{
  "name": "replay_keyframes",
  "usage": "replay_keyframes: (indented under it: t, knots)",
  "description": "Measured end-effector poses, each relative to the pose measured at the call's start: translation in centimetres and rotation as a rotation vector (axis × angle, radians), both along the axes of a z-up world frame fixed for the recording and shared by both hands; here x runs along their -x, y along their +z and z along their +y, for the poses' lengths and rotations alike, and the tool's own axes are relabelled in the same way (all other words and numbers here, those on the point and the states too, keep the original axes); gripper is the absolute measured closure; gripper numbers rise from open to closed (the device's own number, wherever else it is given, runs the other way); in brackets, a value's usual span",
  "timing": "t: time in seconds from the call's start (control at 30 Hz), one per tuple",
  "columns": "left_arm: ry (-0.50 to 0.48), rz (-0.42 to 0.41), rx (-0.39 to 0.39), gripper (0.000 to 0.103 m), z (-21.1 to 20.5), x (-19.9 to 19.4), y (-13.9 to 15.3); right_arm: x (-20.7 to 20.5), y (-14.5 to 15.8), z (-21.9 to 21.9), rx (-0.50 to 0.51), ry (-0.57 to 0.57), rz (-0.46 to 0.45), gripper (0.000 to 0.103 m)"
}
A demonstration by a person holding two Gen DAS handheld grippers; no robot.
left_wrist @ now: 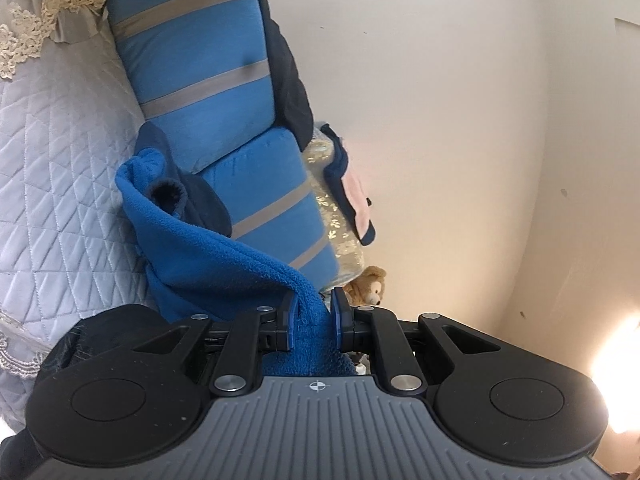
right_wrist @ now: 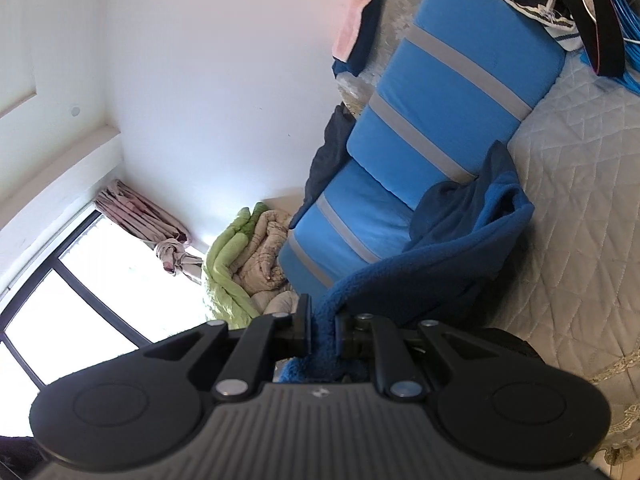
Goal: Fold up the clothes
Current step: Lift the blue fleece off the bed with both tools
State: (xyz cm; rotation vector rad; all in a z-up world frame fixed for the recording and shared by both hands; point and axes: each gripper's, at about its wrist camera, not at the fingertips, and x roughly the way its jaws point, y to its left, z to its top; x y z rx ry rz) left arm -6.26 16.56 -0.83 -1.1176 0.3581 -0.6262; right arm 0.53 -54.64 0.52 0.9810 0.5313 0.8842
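A blue fleece garment with a dark navy lining hangs between both grippers above a pale quilted bed cover. In the left wrist view my left gripper is shut on one edge of the fleece, which bunches between its blue pads. In the right wrist view my right gripper is shut on another edge of the same blue fleece garment. The cloth drapes away toward the quilted bed cover. Both views are rolled sideways.
Blue cushions with grey stripes lean along the white wall. A teddy bear and a pink and navy cloth lie behind them. Green and beige bedding sits by a window. Cables and straps lie at the bed's corner.
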Motion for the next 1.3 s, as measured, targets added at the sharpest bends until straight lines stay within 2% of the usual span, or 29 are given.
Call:
replay_keyframes:
  t: [0.13,0.33,0.6,0.83,1.0,1.3]
  knots:
    - [-0.005,-0.021,0.003,0.087,0.0,0.9,0.8,0.9,0.8,-0.5,-0.007,-0.004,-0.013,0.092]
    - [-0.027,0.012,-0.027,0.087,-0.5,2.2,1.8,2.4,1.2,-1.4,-0.029,-0.009,-0.020,0.092]
    - [-0.005,0.070,-0.037,0.087,-0.5,1.1,0.5,1.8,0.0,-1.4,-0.020,-0.051,0.052,0.092]
    - [0.033,0.083,-0.056,0.087,0.2,-1.0,1.0,-0.9,0.8,-0.9,0.001,-0.087,0.052,0.092]
    - [0.062,0.089,-0.106,0.087,0.7,-3.3,1.9,-3.8,1.1,-0.2,-0.004,-0.109,0.044,0.092]
    - [0.142,0.073,-0.212,0.087,1.0,-7.7,3.9,-8.8,3.1,1.8,0.117,-0.189,-0.011,0.092]
